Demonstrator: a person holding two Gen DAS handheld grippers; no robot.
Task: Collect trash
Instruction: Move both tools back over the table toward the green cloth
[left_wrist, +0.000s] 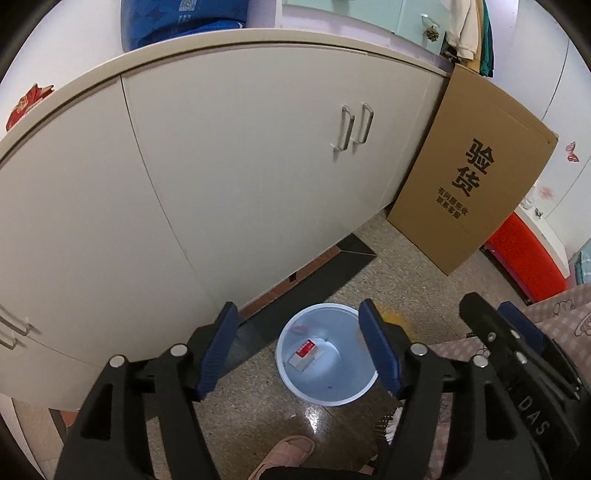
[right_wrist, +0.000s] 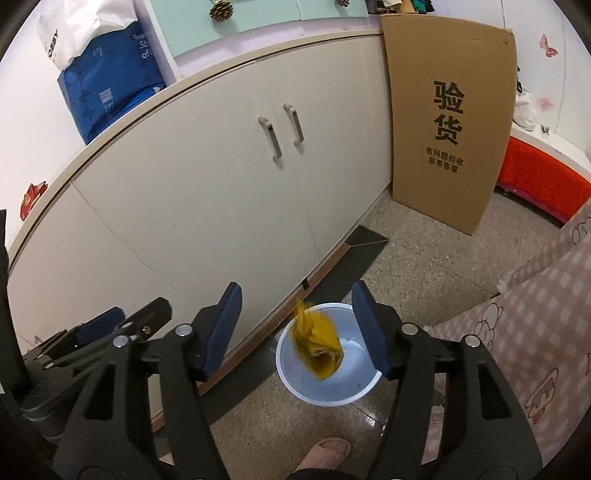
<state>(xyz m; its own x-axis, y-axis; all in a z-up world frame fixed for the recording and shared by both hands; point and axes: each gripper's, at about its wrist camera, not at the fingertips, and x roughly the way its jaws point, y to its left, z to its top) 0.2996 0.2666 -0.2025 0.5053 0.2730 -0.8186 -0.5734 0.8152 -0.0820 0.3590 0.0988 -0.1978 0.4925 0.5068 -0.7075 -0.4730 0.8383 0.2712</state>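
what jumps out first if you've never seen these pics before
The blurred yellow wrapper in mid-air between the open pads of the right claw, just above the white bin on the floor. Next, the red and white packet lying at the bottom of the bin, seen between the pads of the open left claw. Behind stands a tall cardboard sheet with black print, leaning beside the pale cabinet.
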